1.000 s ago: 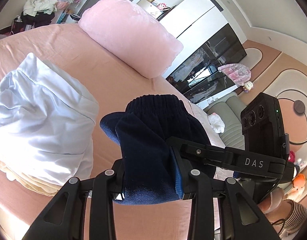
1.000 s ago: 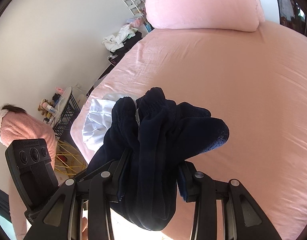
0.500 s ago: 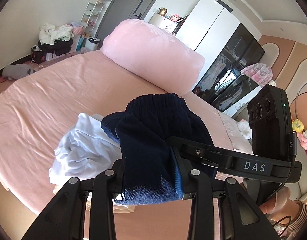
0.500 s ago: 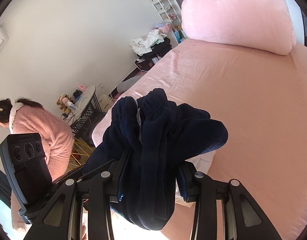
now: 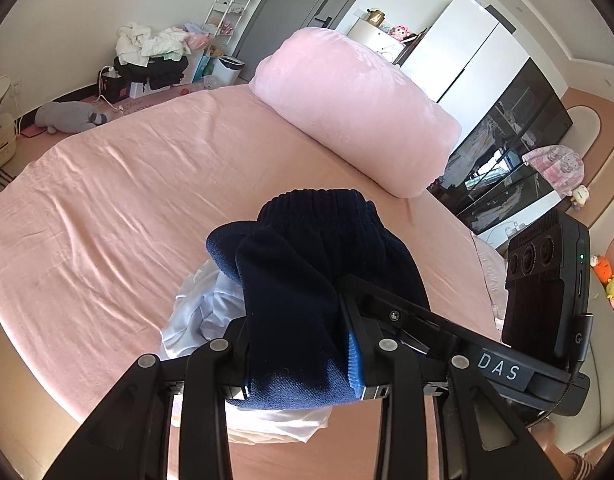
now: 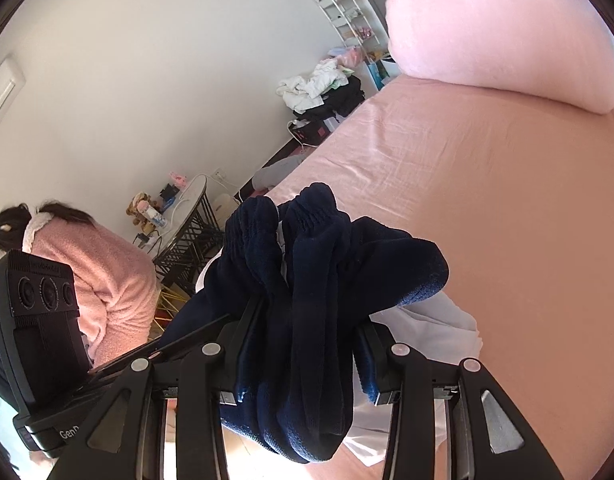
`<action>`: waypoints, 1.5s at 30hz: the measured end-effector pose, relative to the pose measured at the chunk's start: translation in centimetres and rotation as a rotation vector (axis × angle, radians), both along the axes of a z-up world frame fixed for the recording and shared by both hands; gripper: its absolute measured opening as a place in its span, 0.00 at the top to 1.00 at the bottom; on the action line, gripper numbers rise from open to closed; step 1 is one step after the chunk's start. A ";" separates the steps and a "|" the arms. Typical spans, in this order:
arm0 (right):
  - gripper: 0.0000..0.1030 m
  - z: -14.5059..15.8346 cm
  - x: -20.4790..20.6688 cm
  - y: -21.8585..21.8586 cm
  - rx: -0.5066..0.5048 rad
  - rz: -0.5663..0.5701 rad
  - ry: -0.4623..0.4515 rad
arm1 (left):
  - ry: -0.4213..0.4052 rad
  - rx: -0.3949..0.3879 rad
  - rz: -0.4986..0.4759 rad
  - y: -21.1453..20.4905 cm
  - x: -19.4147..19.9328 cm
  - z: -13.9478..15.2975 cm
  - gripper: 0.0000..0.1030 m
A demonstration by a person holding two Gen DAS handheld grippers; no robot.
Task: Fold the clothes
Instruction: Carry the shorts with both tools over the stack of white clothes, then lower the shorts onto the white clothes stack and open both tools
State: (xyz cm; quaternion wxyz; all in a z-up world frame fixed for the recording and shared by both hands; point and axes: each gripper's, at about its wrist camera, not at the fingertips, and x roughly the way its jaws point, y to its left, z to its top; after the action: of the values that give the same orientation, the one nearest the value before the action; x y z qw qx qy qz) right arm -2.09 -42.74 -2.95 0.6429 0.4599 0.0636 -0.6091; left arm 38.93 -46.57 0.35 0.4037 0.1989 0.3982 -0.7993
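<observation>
A dark navy knit garment (image 5: pixel 307 280) with a ribbed waistband is bunched up and held in the air above the pink bed (image 5: pixel 127 200). My left gripper (image 5: pixel 299 360) is shut on one part of it. My right gripper (image 6: pixel 303 364) is shut on another bunched part of the navy garment (image 6: pixel 319 280), and its body shows at the right of the left wrist view (image 5: pixel 543 300). A white folded garment (image 5: pixel 199 312) lies on the bed below, mostly hidden by the navy cloth; it also shows in the right wrist view (image 6: pixel 439 320).
A large pink pillow (image 5: pixel 355 108) lies at the far end of the bed. A person in a pink fleece top (image 6: pixel 95 276) is beside the bed on the left. A small round side table (image 6: pixel 183 220) and a clothes pile (image 6: pixel 323 88) stand by the wall.
Both grippers have risen with the navy garment. The bed and the white garment now look farther below, and more of the room is in view.
</observation>
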 end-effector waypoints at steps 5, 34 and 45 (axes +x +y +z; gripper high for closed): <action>0.60 -1.2 -0.3 -0.6 0.024 -0.009 -0.001 | -0.045 0.030 -0.011 -0.7 0.0 -1.0 0.70; 0.31 -3.2 -0.5 -0.1 0.051 -0.029 0.168 | -0.169 -0.022 0.097 1.0 2.2 -1.7 0.38; 0.30 -2.3 -0.5 1.6 0.054 -0.032 0.188 | 0.036 0.024 0.260 2.7 5.8 -2.2 0.38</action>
State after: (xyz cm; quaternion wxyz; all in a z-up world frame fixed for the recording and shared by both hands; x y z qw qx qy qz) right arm -2.56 -41.14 -5.26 0.6117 0.4189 0.1329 -0.6578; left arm 44.76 -43.88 -1.86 0.4942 0.1361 0.4373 -0.7389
